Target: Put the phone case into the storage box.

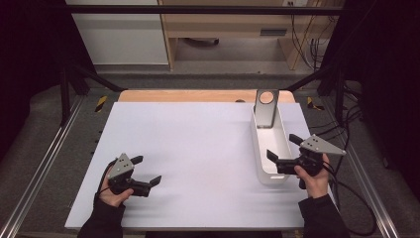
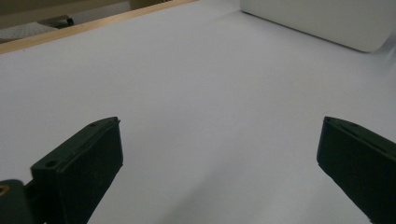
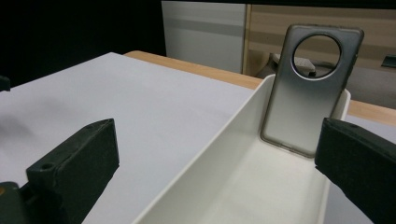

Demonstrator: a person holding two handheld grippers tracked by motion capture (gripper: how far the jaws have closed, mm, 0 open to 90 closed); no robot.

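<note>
From the high view, the long white plastic bin [image 1: 270,148] lies lengthwise along the right side of the white tabletop [image 1: 198,158], and a grey metallic-looking phone case with a round camera cut-out [image 1: 266,108] stands propped against its far end wall. The right gripper [image 1: 285,151] hovers at the bin's near end, its jaws spread and empty; the left gripper [image 1: 147,170] sits well apart at the near left, jaws likewise spread with nothing between them.

In the left gripper view, bare tabletop [image 2: 201,93] lies beyond the parted jaws, with a corner of the bin [image 2: 322,21] at the upper right.

In the right gripper view, the jaws stand wide over the bin's near end [image 3: 233,186], and the phone case [image 3: 310,88] leans upright at the far wall, straight ahead (its lower edge resting inside the bin).

I judge this as the approach step, before any grasp: the next move calls for advancing the right gripper along the bin and closing across the case's narrow sides without tipping it
</note>
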